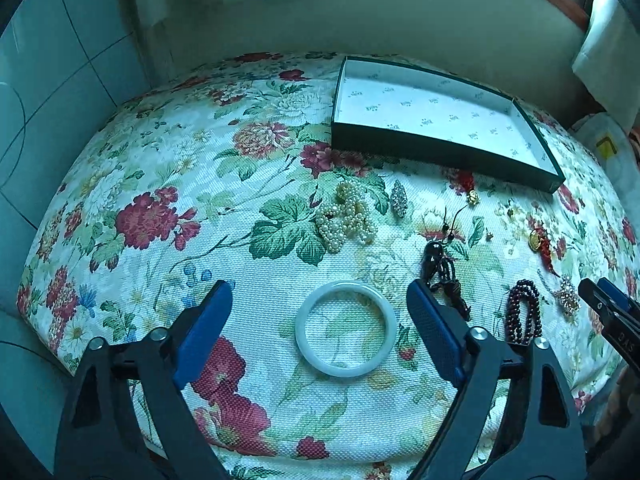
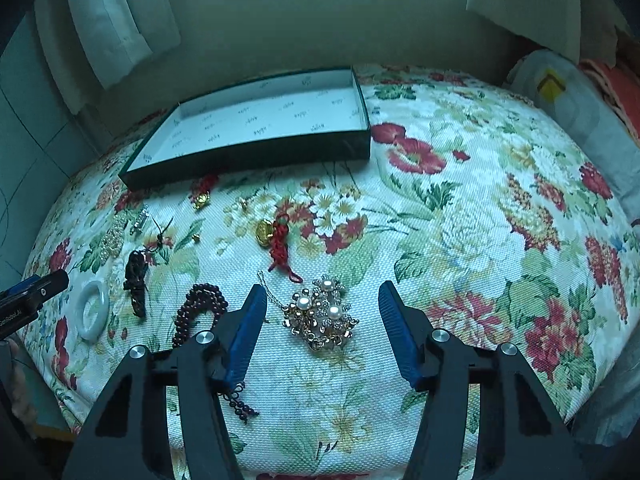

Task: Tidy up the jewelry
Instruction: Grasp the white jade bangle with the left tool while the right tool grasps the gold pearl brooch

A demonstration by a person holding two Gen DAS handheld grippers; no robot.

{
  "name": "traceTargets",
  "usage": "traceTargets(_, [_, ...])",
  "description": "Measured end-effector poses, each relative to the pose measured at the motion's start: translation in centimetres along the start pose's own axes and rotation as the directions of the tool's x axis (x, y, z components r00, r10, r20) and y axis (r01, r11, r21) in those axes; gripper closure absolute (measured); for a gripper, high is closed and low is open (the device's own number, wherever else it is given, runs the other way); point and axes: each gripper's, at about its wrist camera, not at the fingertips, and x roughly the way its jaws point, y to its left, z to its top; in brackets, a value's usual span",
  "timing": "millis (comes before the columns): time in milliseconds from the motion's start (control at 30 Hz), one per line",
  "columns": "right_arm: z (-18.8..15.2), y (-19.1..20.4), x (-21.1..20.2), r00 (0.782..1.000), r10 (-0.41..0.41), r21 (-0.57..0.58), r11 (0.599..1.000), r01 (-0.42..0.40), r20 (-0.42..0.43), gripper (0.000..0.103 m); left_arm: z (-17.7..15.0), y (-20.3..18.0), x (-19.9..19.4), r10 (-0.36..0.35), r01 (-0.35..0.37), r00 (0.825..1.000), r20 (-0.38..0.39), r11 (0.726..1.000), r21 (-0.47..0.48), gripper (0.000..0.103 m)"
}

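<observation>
Blue-padded left gripper (image 1: pixel 320 300) hangs wide open, holding nothing, astride the pale jade bangle (image 1: pixel 346 329) on the floral table (image 1: pixel 160 152); right gripper (image 2: pixel 322 300), equally spread and unladen, brackets the pearl brooch (image 2: pixel 322 312); beyond both, the dark-walled tray (image 2: pixel 256 156) contains only its printed white lining.

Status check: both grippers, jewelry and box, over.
Left gripper open, straddling white jade bangle. Right gripper open over pearl-and-gold brooch. Dark green box holds nothing. Dark red bead bracelet crowds right gripper.
</observation>
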Motion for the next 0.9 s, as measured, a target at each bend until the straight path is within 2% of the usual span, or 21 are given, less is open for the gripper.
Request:
traceTargets(100, [-0.2,-0.1,0.8,1.0,0.009,0.001,1.0,-0.009,-0.017,0.045,-0.2,0.2,0.9,-0.018,0.018,0.999,-0.031,1.0,-0.01,0.022])
traceTargets(367, [-0.7,0.2,2.5,0.998,-0.002,-0.019,1.0,0.001,-0.061,0.045,-0.9,0.3,1.9,-0.009,0.01,0.998,-0.059,1.0,0.004,0.022])
traceTargets(467, [-0.8,0.8,2.7,0.998,-0.037,-0.056,0.998,0.034,-0.05,0.046,-1.0,0.4,2.2,-0.005,0.006,0.998,-0.067,1.0,0.006,0.022])
traceTargets(533, [-0.9,0.9,2.6,0.998,-0.047,-0.074,0.996,0.044,-0.044,0.054,-1.1,0.3,2.4,-0.006,0.006,0.997,-0.073,1.0,0.008,0.022])
traceTargets(900, [-0.7,0.5,2.4,0.999,-0.041,-0.058,0.998,0.039,-0.027,0.055,-1.5,-0.3,3.0,-0.012,0.014,0.996,-0.091,1.0,0.026,0.021])
